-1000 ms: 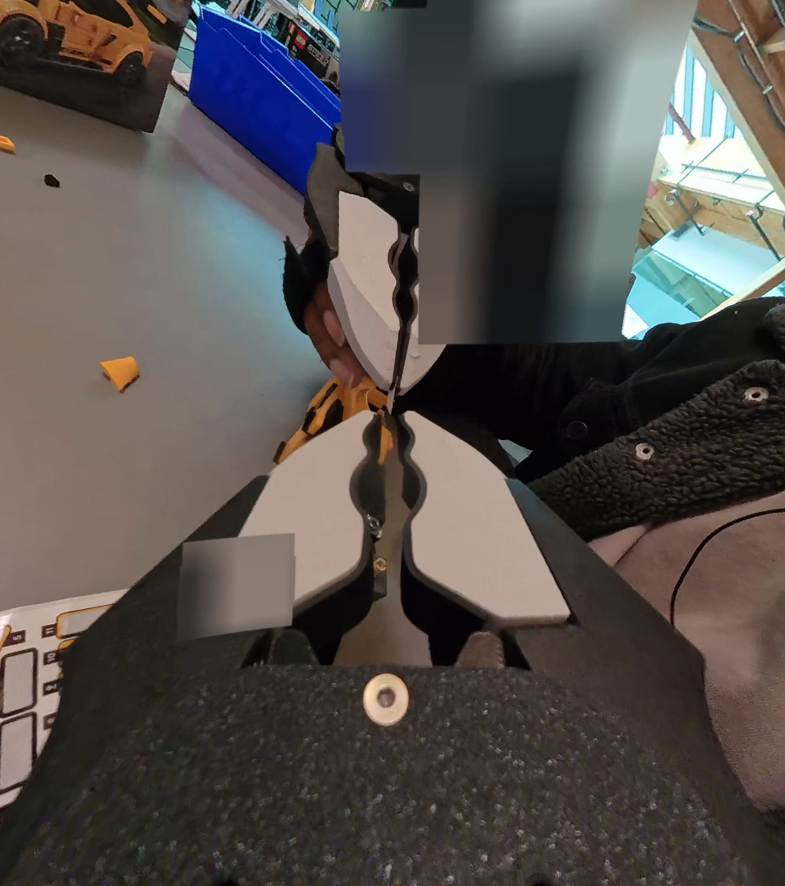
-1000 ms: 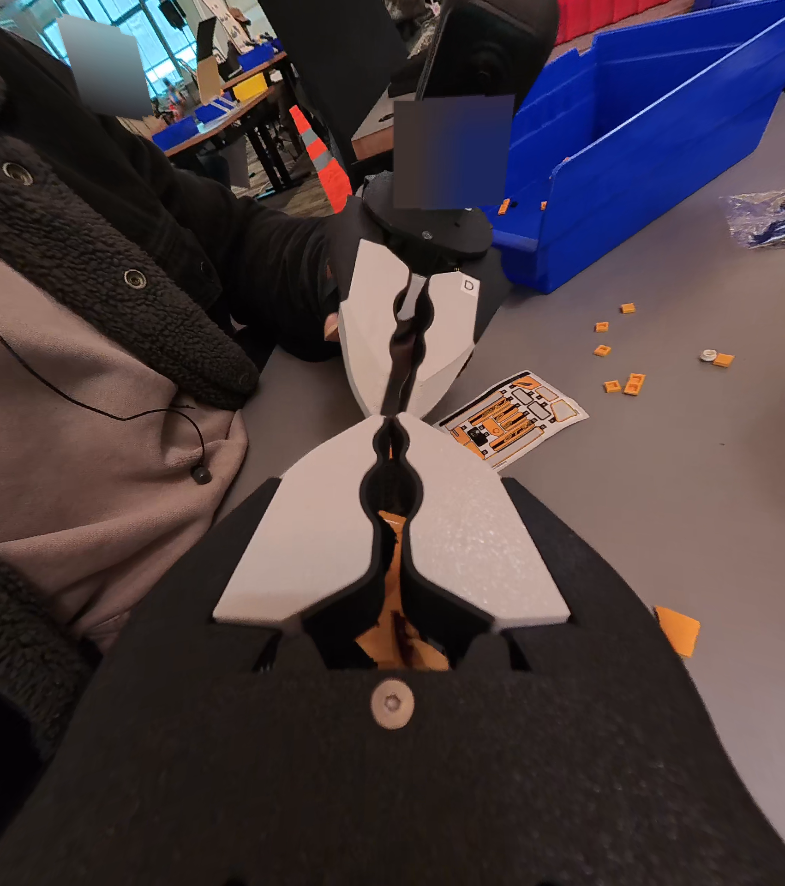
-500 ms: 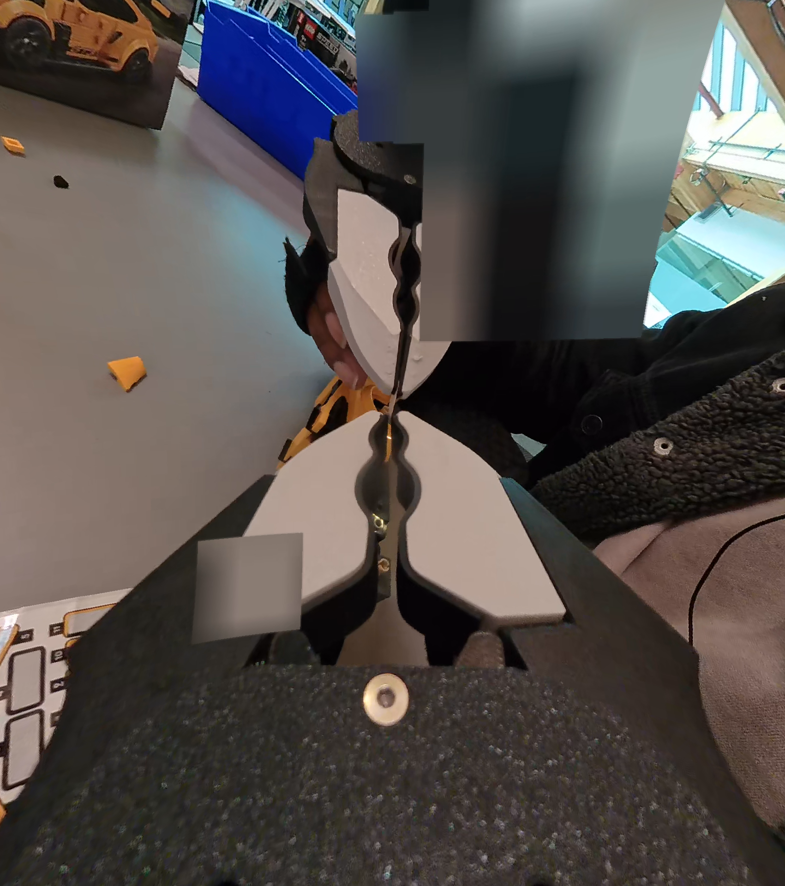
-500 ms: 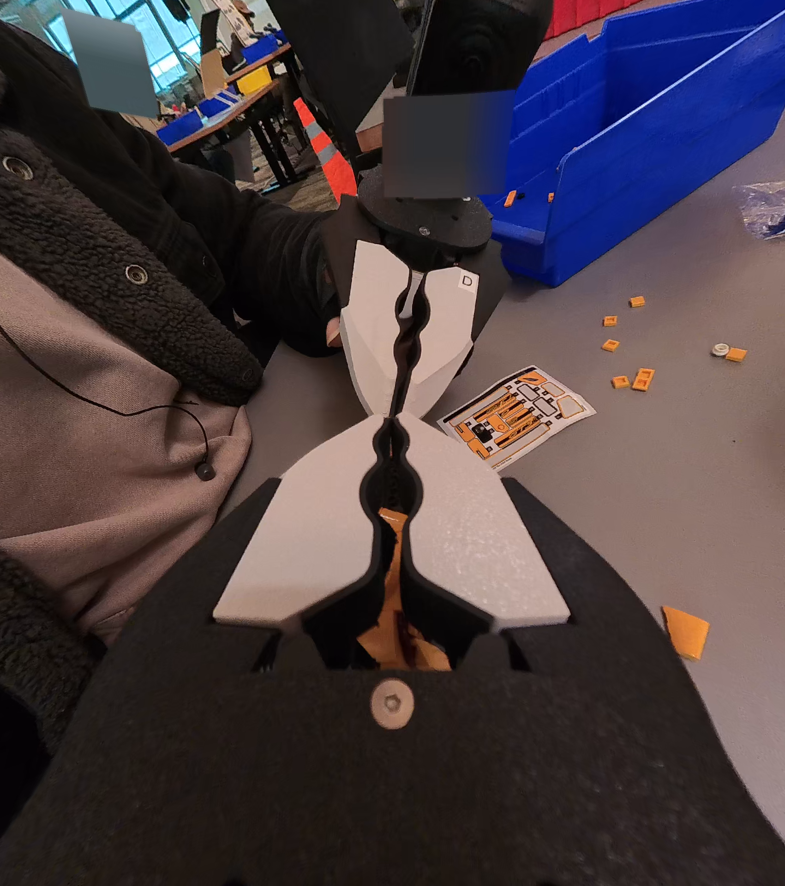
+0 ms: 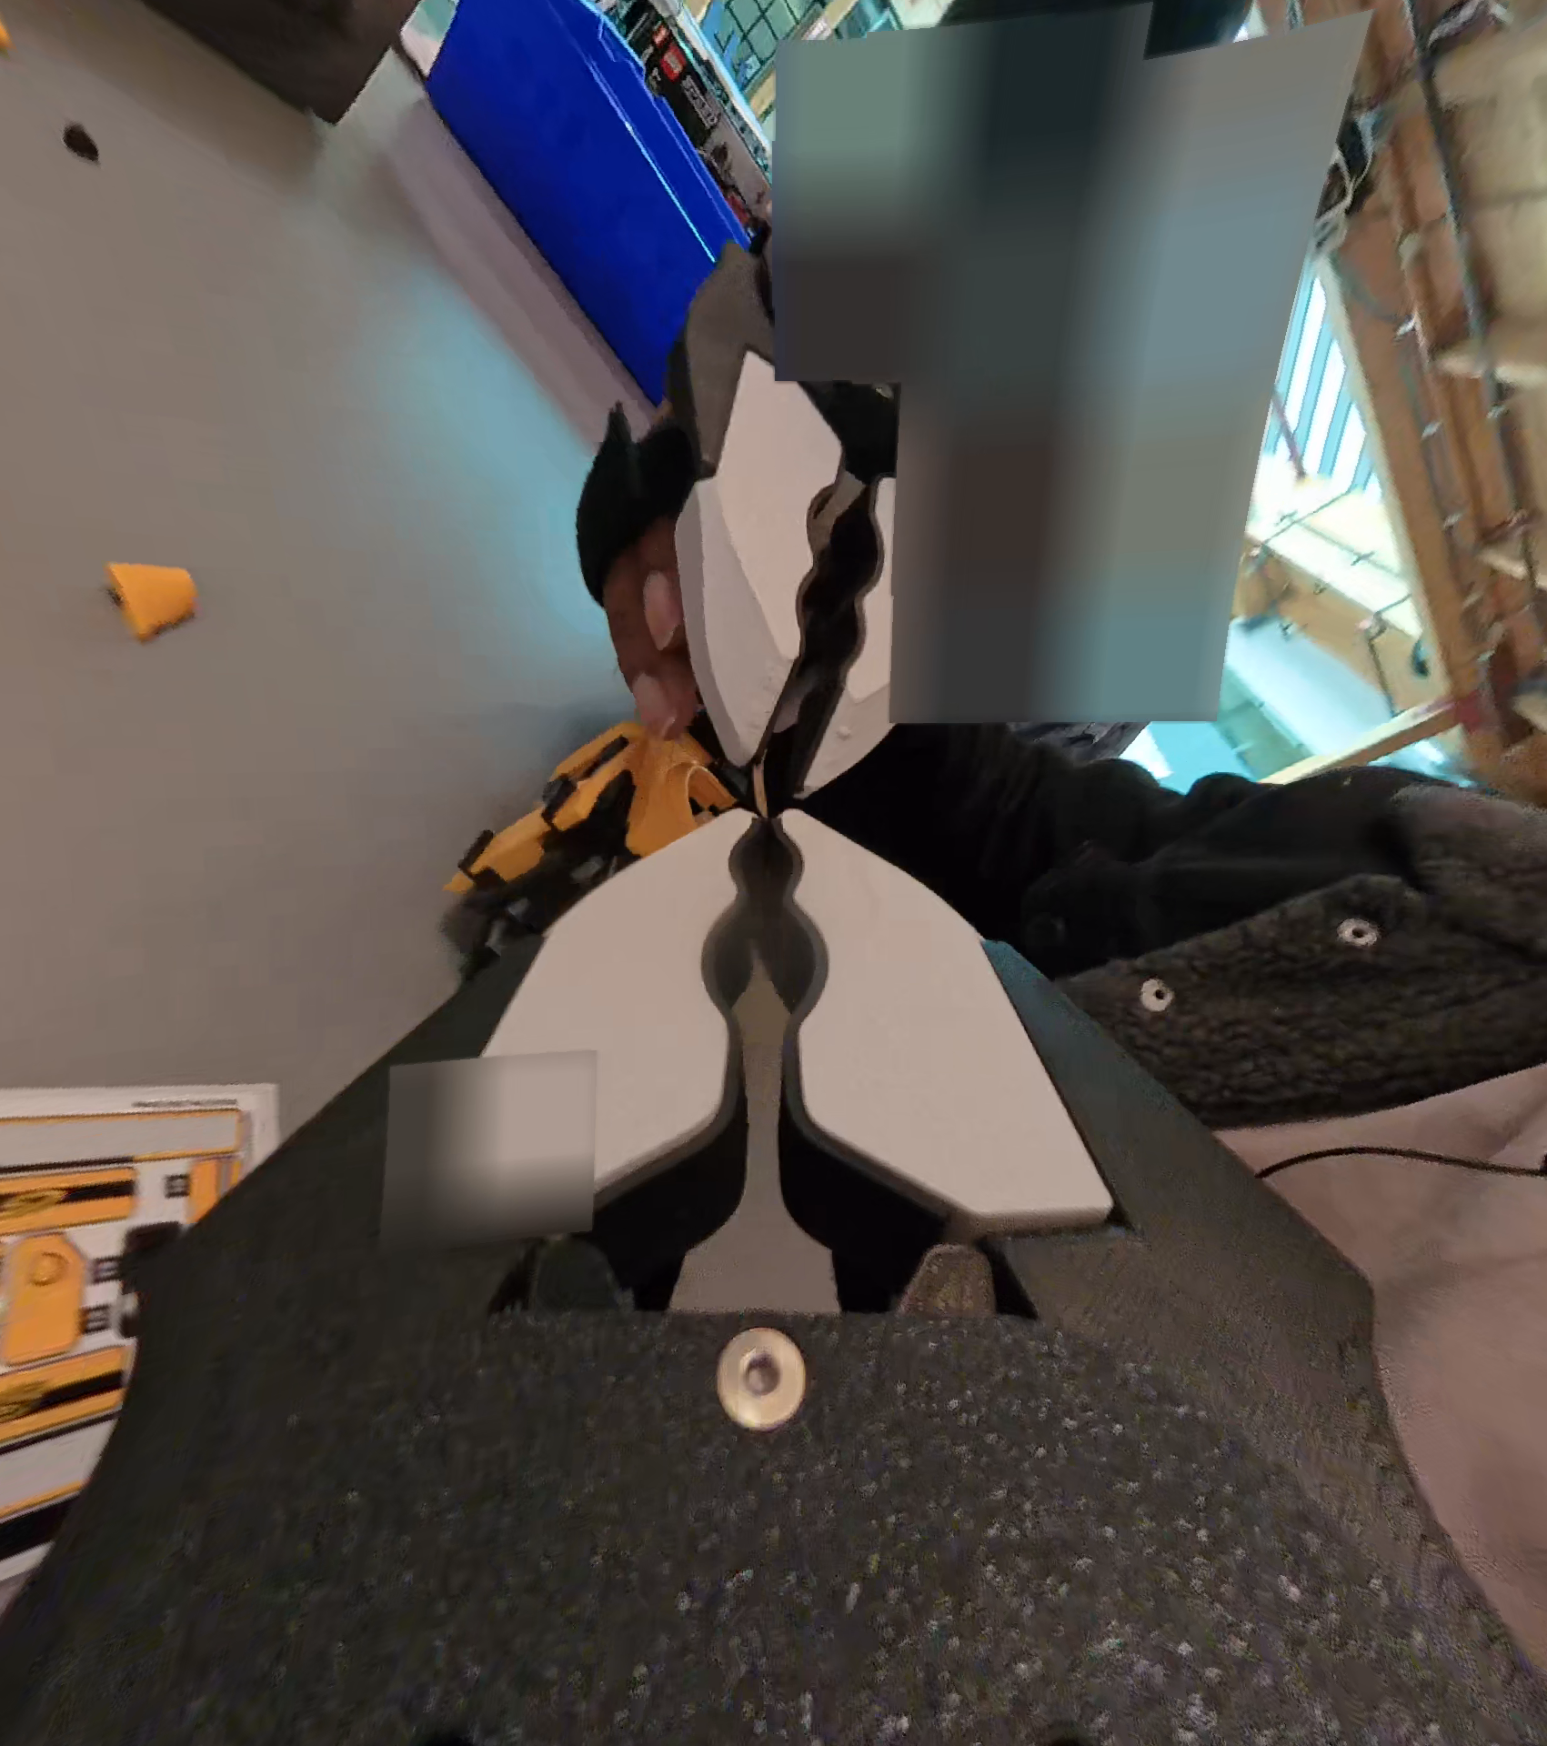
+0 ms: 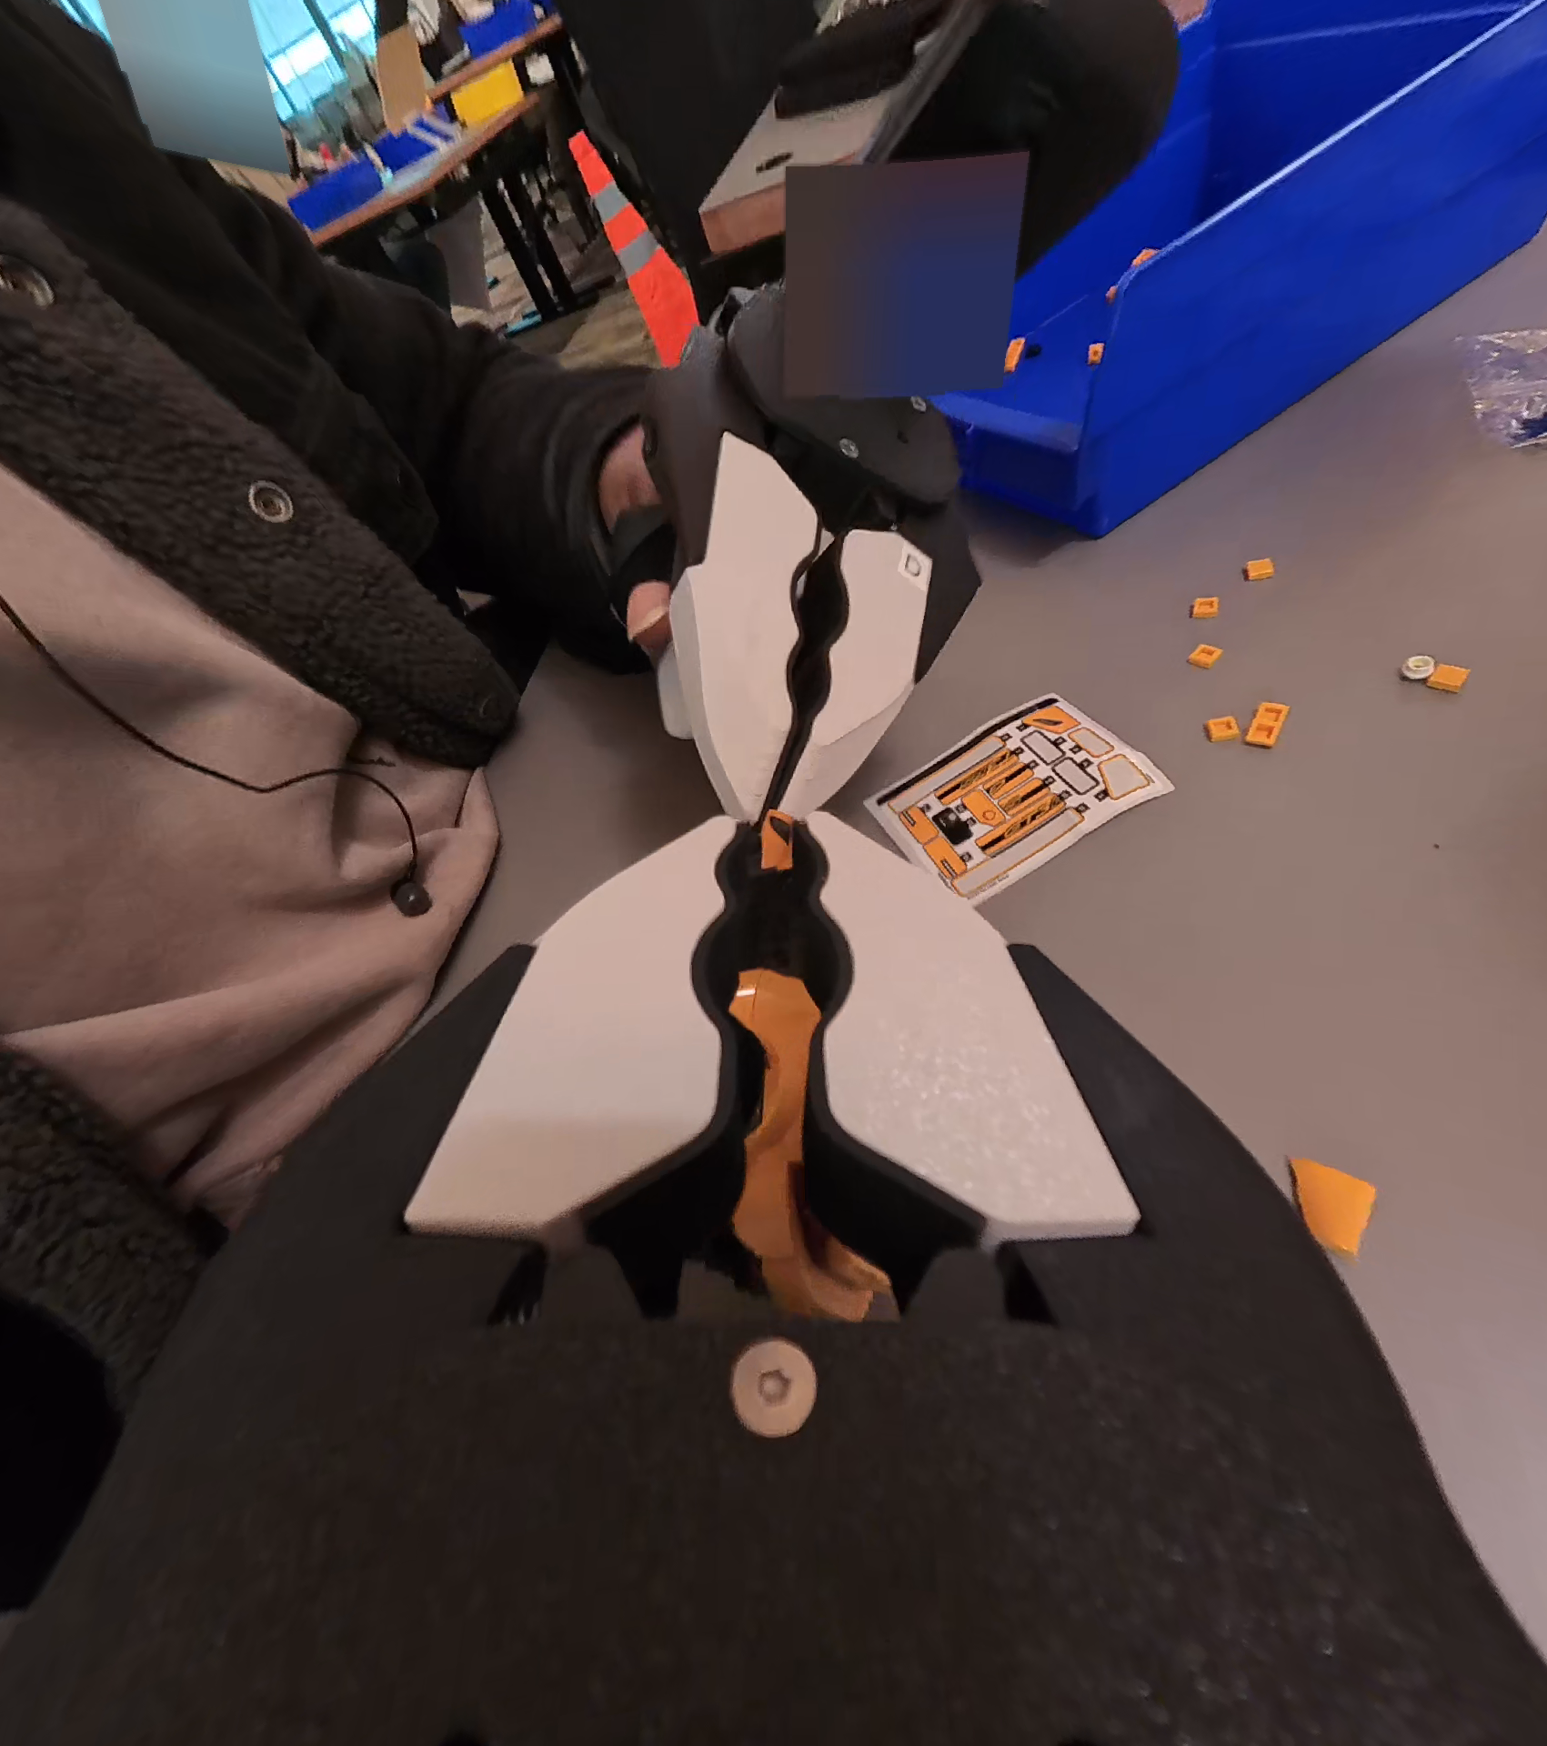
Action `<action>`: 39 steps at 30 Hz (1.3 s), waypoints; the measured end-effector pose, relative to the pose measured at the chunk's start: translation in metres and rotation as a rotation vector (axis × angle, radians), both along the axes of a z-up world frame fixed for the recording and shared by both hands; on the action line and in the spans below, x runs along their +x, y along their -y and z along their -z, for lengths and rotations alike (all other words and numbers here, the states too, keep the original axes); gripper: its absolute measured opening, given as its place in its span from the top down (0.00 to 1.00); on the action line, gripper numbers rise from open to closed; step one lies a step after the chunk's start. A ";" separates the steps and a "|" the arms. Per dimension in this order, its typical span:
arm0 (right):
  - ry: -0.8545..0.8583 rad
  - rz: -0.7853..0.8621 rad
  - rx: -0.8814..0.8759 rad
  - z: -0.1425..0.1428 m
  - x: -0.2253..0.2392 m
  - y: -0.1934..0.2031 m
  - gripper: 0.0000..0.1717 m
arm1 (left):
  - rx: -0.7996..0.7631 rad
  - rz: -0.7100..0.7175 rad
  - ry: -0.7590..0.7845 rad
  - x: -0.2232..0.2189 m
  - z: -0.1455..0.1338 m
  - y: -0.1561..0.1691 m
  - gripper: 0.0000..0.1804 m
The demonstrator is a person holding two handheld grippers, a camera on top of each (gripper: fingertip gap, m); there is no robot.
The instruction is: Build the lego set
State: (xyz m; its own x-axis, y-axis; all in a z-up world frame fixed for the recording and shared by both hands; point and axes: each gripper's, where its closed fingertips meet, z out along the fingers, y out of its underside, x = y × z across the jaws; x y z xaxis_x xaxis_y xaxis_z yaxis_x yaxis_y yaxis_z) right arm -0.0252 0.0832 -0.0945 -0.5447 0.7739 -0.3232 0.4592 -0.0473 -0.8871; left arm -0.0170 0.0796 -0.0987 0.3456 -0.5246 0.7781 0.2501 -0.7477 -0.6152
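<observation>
Above the yellow toy car, my left tool is closed tip-to-tip against my slightly parted right tool, an orange sticker between its tips.

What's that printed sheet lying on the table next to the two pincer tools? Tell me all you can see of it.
The sticker sheet is a thin white rectangle that looks like glossy paper. It lies flat on the grey table, turned at a slant, just right of where the tools' tips meet. It carries orange and black shapes plus several pale panels outlined in black, with small dark tags beside them. Nothing rests on it and neither tool appears to touch it. Small orange bricks lie apart beyond it.
</observation>
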 end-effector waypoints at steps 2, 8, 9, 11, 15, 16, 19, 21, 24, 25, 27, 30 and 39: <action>0.007 0.000 0.008 0.000 0.002 -0.002 0.95 | -0.040 0.008 0.025 0.005 0.000 0.002 1.00; 0.058 -0.031 0.007 0.006 0.010 -0.010 0.95 | -0.047 0.004 0.047 0.008 0.000 -0.001 1.00; 0.064 -0.034 -0.003 0.006 0.011 -0.011 0.96 | -0.045 0.002 0.044 0.007 0.001 -0.001 1.00; 0.080 -0.050 -0.027 0.006 0.012 -0.012 0.96 | -0.037 0.001 0.041 0.006 0.000 -0.002 1.00; 0.095 -0.081 -0.078 0.004 0.011 -0.012 0.96 | -0.034 0.003 0.039 0.005 0.002 -0.004 1.00; 0.096 -0.086 -0.089 0.004 0.010 -0.012 0.97 | -0.038 0.003 0.042 0.005 0.002 -0.004 1.00; 0.104 -0.095 -0.104 0.004 0.011 -0.012 0.97 | -0.039 0.007 0.041 0.005 0.004 -0.004 1.00; 0.114 -0.099 -0.111 0.005 0.011 -0.011 0.97 | -0.035 0.010 0.039 0.006 0.004 -0.004 1.00; 0.119 -0.108 -0.120 0.004 0.012 -0.009 0.97 | -0.030 0.013 0.034 0.006 0.003 -0.004 1.00; 0.120 -0.110 -0.121 0.004 0.012 -0.009 0.97 | -0.030 0.013 0.033 0.007 0.003 -0.004 1.00; 0.120 -0.114 -0.124 0.004 0.012 -0.008 0.97 | -0.030 0.014 0.032 0.007 0.004 -0.004 1.00; 0.125 -0.119 -0.122 0.005 0.011 -0.007 0.98 | -0.029 0.016 0.029 0.007 0.004 -0.003 1.00; 0.180 -0.145 -0.136 0.004 0.014 -0.005 1.00 | -0.007 0.032 0.007 0.009 0.003 0.000 1.00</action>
